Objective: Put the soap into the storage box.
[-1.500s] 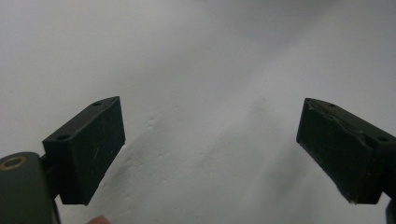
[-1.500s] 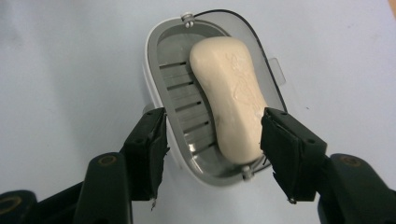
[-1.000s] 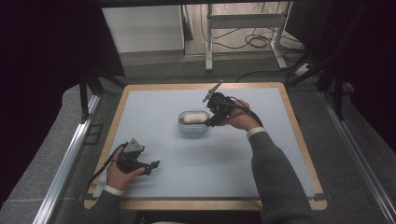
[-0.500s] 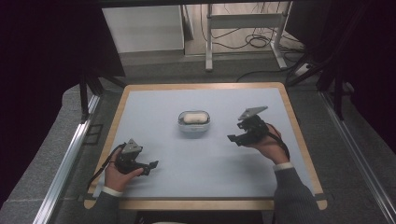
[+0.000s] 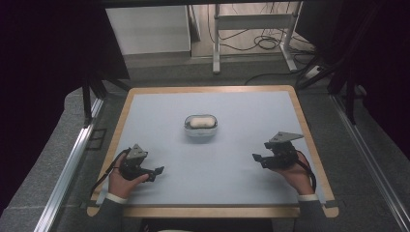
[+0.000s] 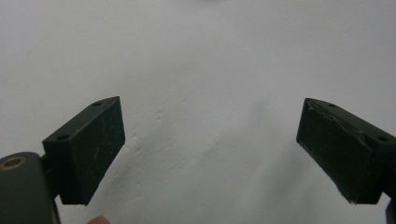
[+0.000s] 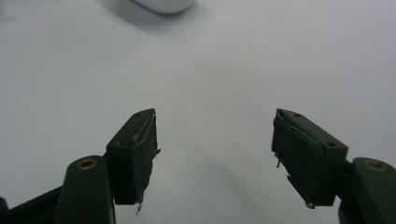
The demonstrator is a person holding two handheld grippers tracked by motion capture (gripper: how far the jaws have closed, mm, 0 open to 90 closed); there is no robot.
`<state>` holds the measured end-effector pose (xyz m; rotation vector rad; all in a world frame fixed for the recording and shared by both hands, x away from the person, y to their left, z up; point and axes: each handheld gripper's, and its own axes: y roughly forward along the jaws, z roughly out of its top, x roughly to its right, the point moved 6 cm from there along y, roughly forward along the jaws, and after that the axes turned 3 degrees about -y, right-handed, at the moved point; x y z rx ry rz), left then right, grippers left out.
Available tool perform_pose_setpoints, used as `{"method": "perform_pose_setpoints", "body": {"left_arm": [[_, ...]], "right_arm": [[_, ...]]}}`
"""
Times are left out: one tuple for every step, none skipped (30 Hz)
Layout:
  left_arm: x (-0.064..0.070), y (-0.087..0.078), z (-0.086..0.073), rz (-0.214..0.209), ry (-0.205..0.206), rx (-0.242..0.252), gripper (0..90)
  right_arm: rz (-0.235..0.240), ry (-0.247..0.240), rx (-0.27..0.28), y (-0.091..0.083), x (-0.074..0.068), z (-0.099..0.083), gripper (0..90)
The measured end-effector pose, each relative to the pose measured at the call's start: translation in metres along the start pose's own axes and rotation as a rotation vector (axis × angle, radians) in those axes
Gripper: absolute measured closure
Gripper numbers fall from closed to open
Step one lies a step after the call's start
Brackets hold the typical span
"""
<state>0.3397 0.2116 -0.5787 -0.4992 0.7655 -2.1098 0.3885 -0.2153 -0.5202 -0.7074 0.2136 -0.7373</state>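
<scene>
A small white oval dish (image 5: 200, 126) holding a pale rounded lump (image 5: 201, 123) stands in the middle of the light-blue mat (image 5: 212, 159). Its edge (image 7: 163, 4) peeks in at the top of the right gripper view. My left gripper (image 5: 158, 170) rests low on the mat near the front left, open, with bare mat between its black pads (image 6: 88, 149). Near the front right, my right gripper (image 5: 256, 158) is held in a hand and points left, also open with nothing between its pads (image 7: 135, 154). Both grippers (image 6: 210, 154) (image 7: 212, 158) are well apart from the dish.
The mat lies on a wooden-edged table (image 5: 309, 140). Metal rails (image 5: 67, 164) run along both sides. Behind the table stand a white panel (image 5: 147, 29) and a metal frame with cables (image 5: 251, 29) on the floor.
My right gripper has drawn back from the dish, moving right and toward the front edge of the table, with its jaws empty. The left gripper has stayed in place.
</scene>
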Motion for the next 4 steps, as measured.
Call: {"method": "perform_pose_setpoints", "body": {"left_arm": [[-0.0002,-0.0001,0.0001,0.0,-0.001,0.001,8.3],[-0.0004,-0.0002,0.0001,-0.001,-0.002,0.002,8.3],[-0.0007,-0.0002,0.0002,0.0,0.0,0.002,8.2],[-0.0011,-0.0003,0.0002,0.001,0.001,0.002,8.3]], "right_arm": [[0.003,0.005,0.013,-0.0001,-0.0002,0.0011,30.7],[-0.001,0.003,0.018,0.0001,-0.0008,0.0016,30.4],[-0.011,-0.007,0.021,0.0006,-0.0009,0.0017,29.6],[-0.019,-0.014,0.024,0.0014,-0.0013,0.0016,28.7]]}}
